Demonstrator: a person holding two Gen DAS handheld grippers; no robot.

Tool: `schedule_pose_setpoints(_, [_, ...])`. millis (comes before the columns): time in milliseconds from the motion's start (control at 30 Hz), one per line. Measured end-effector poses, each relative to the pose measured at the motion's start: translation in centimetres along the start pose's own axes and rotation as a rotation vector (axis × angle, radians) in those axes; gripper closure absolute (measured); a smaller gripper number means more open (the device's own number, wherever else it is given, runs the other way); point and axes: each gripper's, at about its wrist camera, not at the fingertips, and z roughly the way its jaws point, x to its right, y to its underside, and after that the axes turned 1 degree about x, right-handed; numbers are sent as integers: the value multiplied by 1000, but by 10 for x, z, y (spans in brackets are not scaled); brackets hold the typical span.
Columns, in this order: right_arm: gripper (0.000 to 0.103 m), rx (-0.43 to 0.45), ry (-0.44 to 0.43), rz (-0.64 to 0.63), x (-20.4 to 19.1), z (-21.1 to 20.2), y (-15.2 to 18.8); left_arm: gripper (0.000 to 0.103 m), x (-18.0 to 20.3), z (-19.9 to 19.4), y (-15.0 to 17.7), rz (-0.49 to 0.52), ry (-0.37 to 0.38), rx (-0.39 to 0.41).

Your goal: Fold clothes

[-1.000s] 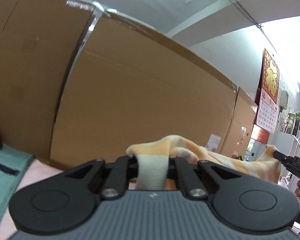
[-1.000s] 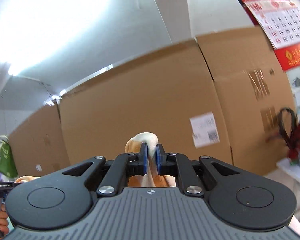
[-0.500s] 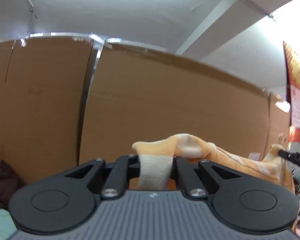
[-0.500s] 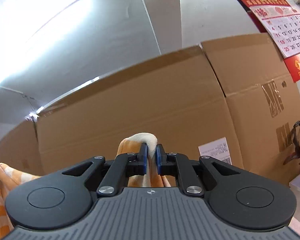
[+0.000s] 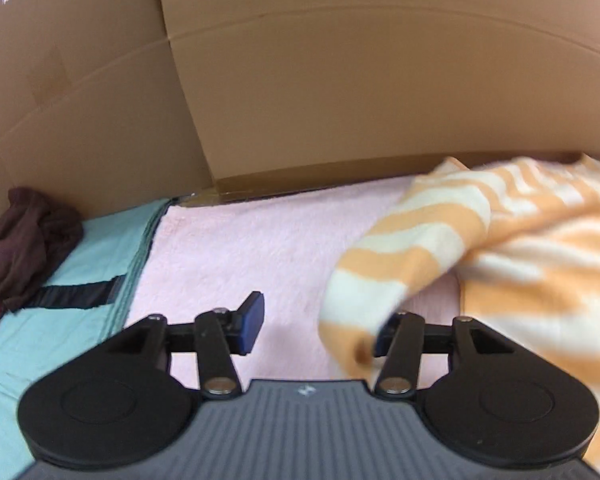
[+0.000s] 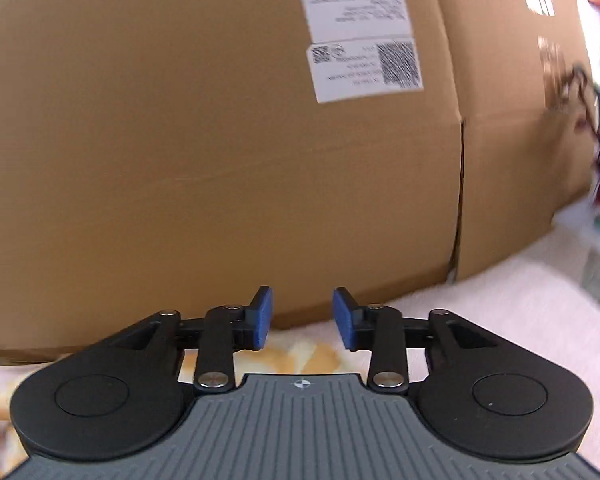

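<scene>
Left gripper [image 5: 316,330]: jaws just opened, released; orange-striped garment [image 5: 480,248] drapes over its right finger, unpinched, lying on the pink towel [image 5: 240,248] right of the teal cloth [image 5: 28,320]. Right gripper [image 6: 302,318]: jaws just opened, empty, garment below. Cardboard box [image 6: 180,140] behind carries a shipping label [image 6: 364,38], text unreadable. Both grippers clamped the garment earlier.

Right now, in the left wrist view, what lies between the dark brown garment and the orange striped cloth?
Left wrist view: teal fabric beside the dark brown garment, then bare pink towel up to the orange striped cloth.
</scene>
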Motion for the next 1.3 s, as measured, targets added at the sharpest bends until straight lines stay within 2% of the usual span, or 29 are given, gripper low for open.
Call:
schedule_pose_setpoints(67, [64,-68,-115,43,12,-34,7,40,-8,-31,14,33,30,38])
schedule_pose_setpoints(100, [63,-92,-164,46,16,-52,13,38,-11,-51,20,33,74,66])
schedule_pose_setpoints(133, [59,-105,-193,29,18,-71,24,29,-9,-68,24,29,125,99])
schedule_pose_setpoints(167, [57,-116,-216,6,20,-91,37,13,-8,-84,27,23,166,130])
schedule_pose_setpoints(233, [50,-136,-262,-40,23,-132,63,3,4,-116,38,6,243,207])
schedule_pose_setpoints(300, [49,-164,-286,-95,24,-166,91,3,18,-134,45,-7,322,266])
schedule_pose_setpoints(367, [49,-206,-279,-161,18,-186,119,5,36,-140,52,12,388,279])
schedule_pose_setpoints(400, [49,-233,-295,-180,15,-194,132,6,48,-140,56,39,412,269])
schedule_pose_setpoints(467, [49,-293,-345,-195,11,-197,142,16,70,-134,63,83,437,215])
schedule_pose_setpoints(567, [40,-297,-372,-241,-1,-217,155,14,91,-127,74,105,472,162])
schedule_pose_setpoints(600, [34,-299,-383,-252,-4,-222,157,11,95,-125,79,99,469,155])
schedule_pose_setpoints(700, [33,-273,-420,-254,-16,-220,168,9,96,-116,87,72,394,124])
schedule_pose_setpoints(800, [33,-208,-414,-334,-38,-217,181,9,87,-108,92,21,340,94])
schedule_pose_setpoints(867, [42,-155,-406,-377,-52,-211,190,9,81,-111,95,-1,319,108])
schedule_pose_setpoints(933, [65,-108,-374,-396,-62,-205,196,9,75,-115,98,-10,292,115])
schedule_pose_setpoints(967, [86,-94,-355,-395,-65,-201,196,8,73,-116,100,-2,267,116])
schedule_pose_setpoints(1000, [91,-98,-356,-369,-64,-197,193,8,71,-118,103,8,243,118])
schedule_pose_setpoints(1067, [94,-121,-388,-268,-51,-194,183,7,61,-120,108,13,207,121])
schedule_pose_setpoints(1200, [95,-106,-431,-140,-15,-210,160,7,32,-126,116,-39,156,112])
schedule_pose_setpoints(1300, [97,-55,-378,-76,18,-233,139,7,6,-128,123,-41,32,80])
